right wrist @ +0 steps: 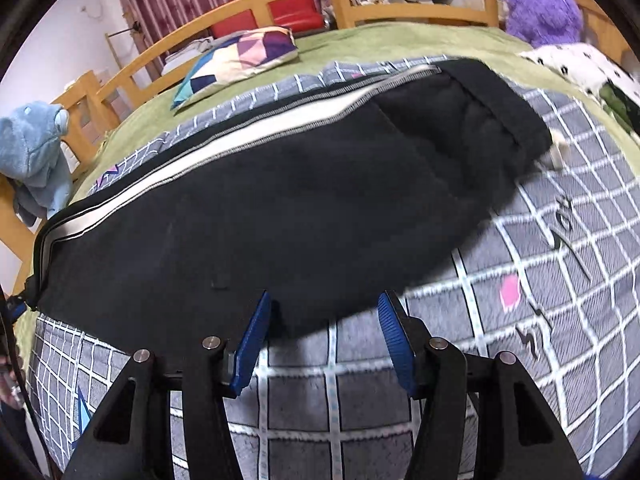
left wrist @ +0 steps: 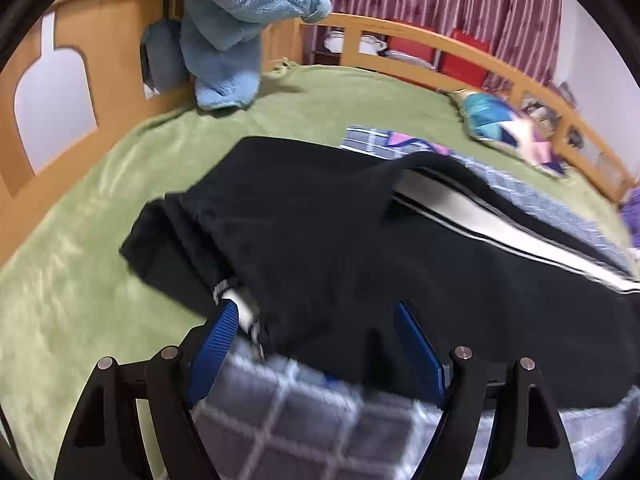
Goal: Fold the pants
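Observation:
Black pants (left wrist: 320, 232) with a white side stripe (left wrist: 480, 216) lie on a grey checked blanket (left wrist: 304, 408), folded leg on leg. In the left wrist view the waistband with a white drawcord (left wrist: 240, 300) is at the left. My left gripper (left wrist: 316, 320) is open, its blue pads at the pants' near edge. In the right wrist view the pants (right wrist: 280, 208) stretch across the blanket (right wrist: 540, 280), cuff end at the upper right. My right gripper (right wrist: 324, 312) is open, its fingertips at the pants' near edge.
The blanket lies on a green bedspread (left wrist: 100, 240) inside a wooden bed frame (left wrist: 460, 48). A blue plush toy (left wrist: 232, 20) hangs at the headboard. A patterned pillow (right wrist: 240, 60), a purple plush (right wrist: 540, 4) and a spotted cloth (right wrist: 580, 64) lie at the far side.

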A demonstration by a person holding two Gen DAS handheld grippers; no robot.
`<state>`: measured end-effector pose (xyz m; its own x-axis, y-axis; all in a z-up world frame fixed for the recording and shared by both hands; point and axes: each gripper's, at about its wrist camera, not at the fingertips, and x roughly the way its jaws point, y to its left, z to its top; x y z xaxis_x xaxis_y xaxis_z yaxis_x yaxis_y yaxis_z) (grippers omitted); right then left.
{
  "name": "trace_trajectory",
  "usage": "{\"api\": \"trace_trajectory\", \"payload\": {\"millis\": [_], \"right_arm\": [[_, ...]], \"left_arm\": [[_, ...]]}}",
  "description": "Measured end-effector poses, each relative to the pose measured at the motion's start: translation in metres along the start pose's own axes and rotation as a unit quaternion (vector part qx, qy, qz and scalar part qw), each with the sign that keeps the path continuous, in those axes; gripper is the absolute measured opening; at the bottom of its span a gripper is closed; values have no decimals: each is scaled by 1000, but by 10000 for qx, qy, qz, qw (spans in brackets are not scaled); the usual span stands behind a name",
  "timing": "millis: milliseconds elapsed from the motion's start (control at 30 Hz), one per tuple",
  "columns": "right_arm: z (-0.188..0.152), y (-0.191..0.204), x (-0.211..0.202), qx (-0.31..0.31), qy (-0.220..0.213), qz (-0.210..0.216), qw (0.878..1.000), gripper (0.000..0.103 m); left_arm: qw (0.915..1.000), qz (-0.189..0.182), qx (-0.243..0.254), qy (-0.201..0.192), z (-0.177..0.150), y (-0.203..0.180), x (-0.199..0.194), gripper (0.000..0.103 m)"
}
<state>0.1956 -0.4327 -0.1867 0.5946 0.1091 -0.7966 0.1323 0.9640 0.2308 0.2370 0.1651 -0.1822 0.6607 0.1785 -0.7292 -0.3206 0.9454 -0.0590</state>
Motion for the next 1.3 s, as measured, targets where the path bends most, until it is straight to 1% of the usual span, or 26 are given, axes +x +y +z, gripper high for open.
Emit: {"api": "trace_trajectory", "payload": {"millis": [33, 67, 100, 133, 167, 233, 267, 300, 333, 367, 400, 467, 500, 567, 600, 700, 767, 833, 867, 900, 933, 1033, 1067, 1167, 1233, 1300], "right_arm": [[-2, -1, -1, 36, -16, -39, 10000, 55], [-3, -3, -2, 66, -48, -71, 9999, 55], [-3, -4, -3, 80, -72, -99, 9999, 55], [-4, -4, -4, 90, -100, -156, 9998, 55], [-5, -5, -5, 92, -130, -226, 9996, 55], [-6, -5, -7, 86, -193, -318, 9993, 55], [-6, -5, -8, 78, -230, -381, 9990, 55], [-6, -5, -8, 74, -248, -453, 9986, 55], [-5, -5, -8, 73, -247, -499, 9984, 55], [-5, -5, -9, 82, -240, -527, 9983, 55], [-5, -5, -9, 98, -239, -521, 9983, 55], [-6, -5, -11, 111, -234, -540, 9982, 55], [-7, -5, -13, 113, -236, -543, 9982, 55], [-10, -6, -17, 112, -226, -522, 9983, 55], [-12, -7, -20, 102, -227, -513, 9984, 55], [-14, -11, -29, 131, -294, -492, 9983, 55], [-12, -16, -33, 214, -319, -453, 9982, 55], [-10, -25, -36, 360, -386, -369, 9979, 56], [-8, -30, -35, 465, -417, -306, 9976, 59], [-5, -35, -33, 583, -435, -222, 9971, 61], [-1, -39, -30, 674, -435, -152, 9967, 63], [13, -53, -12, 934, -359, 109, 9949, 63], [18, -58, -4, 1040, -316, 155, 9940, 63], [33, -72, 25, 1440, -119, 469, 9884, 64], [42, -79, 38, 1663, -244, 636, 9837, 64], [53, -82, 49, 1834, -381, 733, 9796, 64]], "left_arm": [[9997, 229, 67, -3, 3, -3, 11, 79], [9989, 426, 170, 25, 5, -6, 19, 71], [9973, 657, 337, 18, 10, -9, 28, 27], [9967, 672, 465, -16, 19, -9, 34, 14], [9968, 656, 438, -104, 29, -7, 35, 14], [9962, 735, 232, -405, 62, 3, 35, 15], [9959, 744, 91, -514, 84, 9, 34, 18], [9964, 649, -161, -511, 106, 17, 35, 29], [9970, 506, -393, -445, 120, 23, 37, 34], [9968, 433, -616, -270, 136, 28, 40, 50], [9960, 565, -680, -152, 147, 30, 42, 63], [9945, 831, -512, -370, 157, 27, 37, 68], [9939, 940, -305, -496, 158, 23, 31, 74], [9927, 1037, -153, -594, 152, 19, 20, 79], [9930, 1001, -150, -609, 148, 18, 17, 79], [9968, 658, -47, -453, 121, 14, 2, 79], [9994, 254, 14, -240, 88, 11, -8, 79], [9989, -403, -240, 46, 44, 15, -18, 79], [9968, -667, -397, 168, 30, 19, -18, 79], [9924, -995, -642, 346, 8, 23, -18, 79], [9887, -1181, -802, 457, -5, 25, -16, 79], [9735, -1716, -1313, 746, -41, 34, -6, 79], [9712, -1771, -1389, 776, -43, 37, -1, 79], [9670, -1901, -1585, 602, -37, 42, 9, 79], [9622, -1948, -1805, 603, -26, 47, 23, 79], [9571, -1927, -2097, 539, -13, 52, 40, 76]]}}
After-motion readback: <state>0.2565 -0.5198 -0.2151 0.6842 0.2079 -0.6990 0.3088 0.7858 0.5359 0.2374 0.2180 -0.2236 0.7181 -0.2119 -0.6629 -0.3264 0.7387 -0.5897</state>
